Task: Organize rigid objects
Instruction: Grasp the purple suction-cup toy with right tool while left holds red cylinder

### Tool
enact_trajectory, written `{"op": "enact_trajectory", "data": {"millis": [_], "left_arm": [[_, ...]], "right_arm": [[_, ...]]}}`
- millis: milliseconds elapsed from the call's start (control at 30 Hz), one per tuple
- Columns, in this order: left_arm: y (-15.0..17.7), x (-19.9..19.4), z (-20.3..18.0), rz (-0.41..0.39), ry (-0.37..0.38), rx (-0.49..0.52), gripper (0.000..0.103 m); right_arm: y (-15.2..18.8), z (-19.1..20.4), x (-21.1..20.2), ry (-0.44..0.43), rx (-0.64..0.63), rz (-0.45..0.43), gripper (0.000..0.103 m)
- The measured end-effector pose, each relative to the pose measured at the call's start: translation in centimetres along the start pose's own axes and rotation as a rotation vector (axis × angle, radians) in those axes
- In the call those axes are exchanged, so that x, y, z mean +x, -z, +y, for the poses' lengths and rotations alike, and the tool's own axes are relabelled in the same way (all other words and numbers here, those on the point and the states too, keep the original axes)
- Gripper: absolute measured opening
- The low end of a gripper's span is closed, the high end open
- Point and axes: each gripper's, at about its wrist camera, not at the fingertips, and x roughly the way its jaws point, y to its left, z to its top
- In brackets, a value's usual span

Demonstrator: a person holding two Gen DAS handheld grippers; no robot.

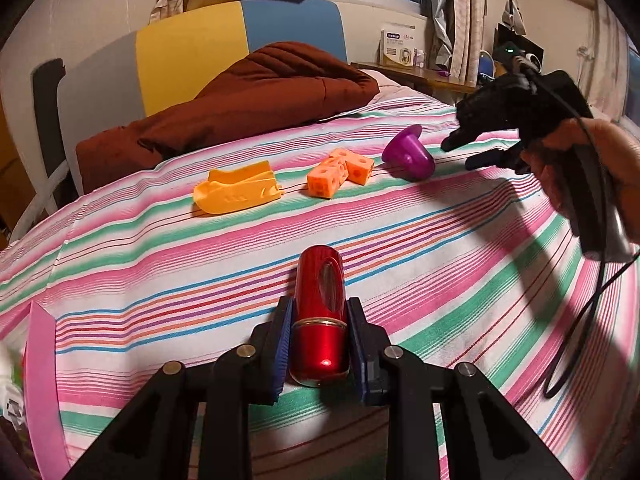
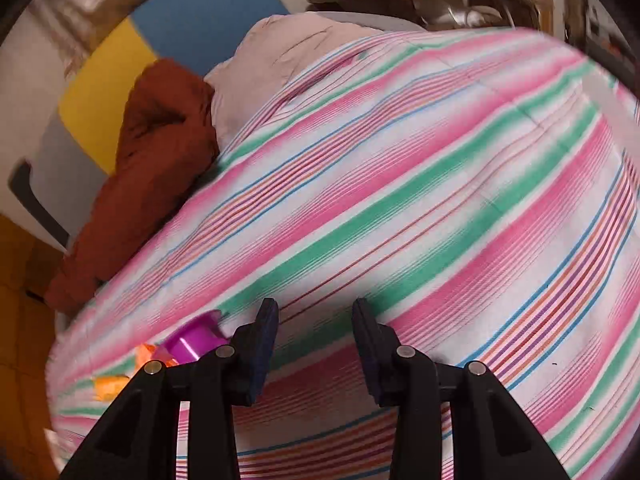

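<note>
My left gripper (image 1: 320, 308) is shut on a red metallic cylinder (image 1: 321, 312) and holds it lengthwise over the striped bed sheet (image 1: 160, 272). Farther back lie a yellow boat-shaped piece (image 1: 238, 190), an orange block of cubes (image 1: 340, 172) and a purple cone-shaped piece (image 1: 408, 154) in a row. My right gripper (image 1: 460, 152) hovers just right of the purple piece, jaws apart. In the right wrist view the right gripper (image 2: 316, 312) is open and empty above the sheet (image 2: 400, 200), with the purple piece (image 2: 194, 340) at lower left.
A brown quilt (image 1: 240, 100) lies bunched at the head of the bed against a yellow and blue headboard (image 1: 240, 32). A pink strip (image 1: 40, 380) lies at the bed's left edge. A desk with a box (image 1: 400, 46) stands behind the bed.
</note>
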Motion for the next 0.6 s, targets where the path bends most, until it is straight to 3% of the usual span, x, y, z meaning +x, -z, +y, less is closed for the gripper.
{"op": "enact_trajectory", "data": {"millis": [67, 200, 300, 433, 600], "left_arm": [[0.0, 0.0, 0.0, 0.0, 0.002, -0.001, 0.027], [0.0, 0.0, 0.2, -0.001, 0.007, -0.005, 0.027], [0.0, -0.1, 0.2, -0.002, 0.009, -0.008, 0.027], [0.1, -0.1, 0.3, -0.003, 0.01, -0.008, 0.027], [0.1, -0.1, 0.3, -0.005, 0.015, -0.012, 0.027]], "right_arm": [[-0.1, 0.2, -1.2, 0.019, -0.003, -0.021, 0.038], [1.5, 3.1, -2.9, -0.018, -0.146, -0.012, 0.038], [2.8, 5.3, -2.2, -0.067, -0.235, 0.036, 0.038], [4.1, 7.3, -0.1, -0.042, -0.337, 0.067, 0.038], [4.3, 6.0, 0.6, -0.086, -0.294, 0.094, 0.031]]}}
